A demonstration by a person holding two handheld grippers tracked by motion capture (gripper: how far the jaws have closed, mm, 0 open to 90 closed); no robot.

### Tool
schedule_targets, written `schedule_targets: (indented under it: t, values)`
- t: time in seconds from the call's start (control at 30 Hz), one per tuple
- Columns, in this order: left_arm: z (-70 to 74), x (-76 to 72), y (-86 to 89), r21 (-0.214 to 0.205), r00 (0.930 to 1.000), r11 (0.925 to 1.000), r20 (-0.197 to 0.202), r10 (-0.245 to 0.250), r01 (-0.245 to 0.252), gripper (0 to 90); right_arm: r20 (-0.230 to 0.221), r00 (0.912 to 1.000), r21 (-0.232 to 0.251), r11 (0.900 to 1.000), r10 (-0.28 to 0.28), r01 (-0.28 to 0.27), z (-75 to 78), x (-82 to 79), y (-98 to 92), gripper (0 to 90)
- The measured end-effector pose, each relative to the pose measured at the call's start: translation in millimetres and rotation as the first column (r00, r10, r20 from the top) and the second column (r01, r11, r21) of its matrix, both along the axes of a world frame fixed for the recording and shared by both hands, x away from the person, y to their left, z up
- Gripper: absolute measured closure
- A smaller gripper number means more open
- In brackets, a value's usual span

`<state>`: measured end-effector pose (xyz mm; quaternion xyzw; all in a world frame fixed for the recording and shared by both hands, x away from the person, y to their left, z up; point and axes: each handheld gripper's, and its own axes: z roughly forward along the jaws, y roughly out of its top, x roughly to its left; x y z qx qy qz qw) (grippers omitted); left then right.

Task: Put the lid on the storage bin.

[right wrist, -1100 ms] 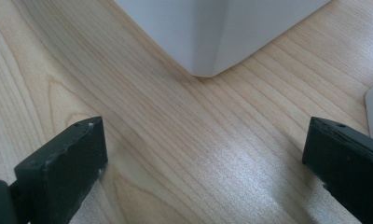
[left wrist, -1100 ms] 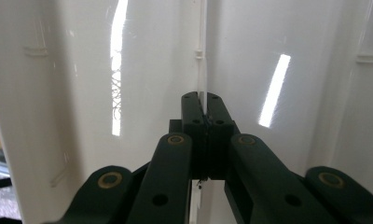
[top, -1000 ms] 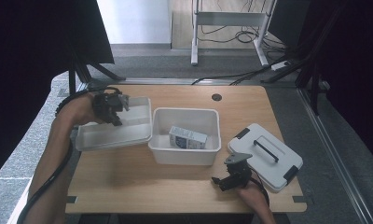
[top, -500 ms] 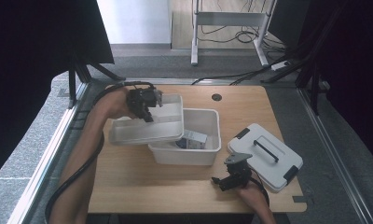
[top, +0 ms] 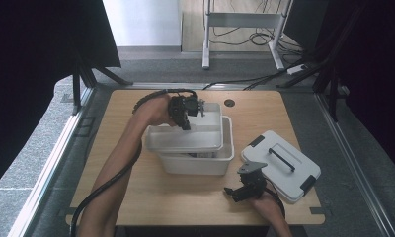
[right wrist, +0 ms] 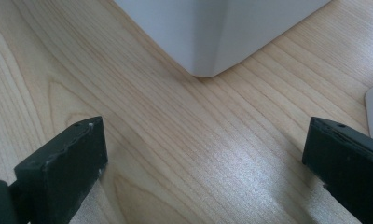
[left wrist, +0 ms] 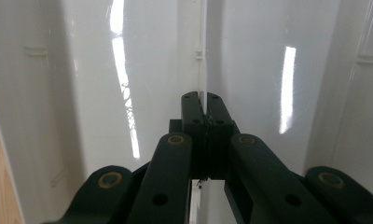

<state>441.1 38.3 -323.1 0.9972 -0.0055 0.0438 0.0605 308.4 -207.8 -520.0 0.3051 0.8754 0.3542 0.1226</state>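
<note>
My left hand-held gripper (top: 185, 111) clamps the tray's (top: 185, 140) far rim, holding it over the bin (top: 198, 163) to nest, while my right hand-held gripper (top: 242, 190) rests released on the tabletop (top: 136, 197) beside the lid (top: 282, 165).

High view looks down over the table (top: 136, 197); both gripper views sit close in.

Light wood counter (top: 136, 197), rectangular, cable hole near far edge. Directly on it: white open bin (top: 198, 163) at centre; white lid with dark handle (top: 280, 159) lying flat to its right, well apart.
</note>
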Motion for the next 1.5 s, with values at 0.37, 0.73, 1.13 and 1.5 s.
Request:
schedule_targets:
  t: [0.37,0.73,1.13,1.5]
  values:
    - [-17.9,1.9,-28.6,0.014,1.0,0.9999,0.004,-0.008,0.008,89.3,-0.001,1.0,-0.001,1.0,0.0,0.0,0.1,0.0,-0.1,0.0]
    - [-41.0,3.4,-33.9,0.035,0.9995,0.9993,-0.025,0.017,-0.016,89.1,-0.001,1.0,-0.001,1.0,-0.001,0.001,0.2,-0.1,0.0,0.0]
    - [-31.1,-0.2,-11.4,-0.121,0.9972,0.9906,0.031,0.067,-0.063,56.8,-0.009,1.0,-0.003,1.0,0.003,-0.003,3.3,-0.6,-2.1,7.1]
    - [-21.1,-15.8,54.3,-0.374,0.9527,0.8886,0.039,0.301,-0.266,17.9,-0.025,0.9989,-0.011,0.9991,0.041,-0.041,35.0,6.3,-12.0,10.2]
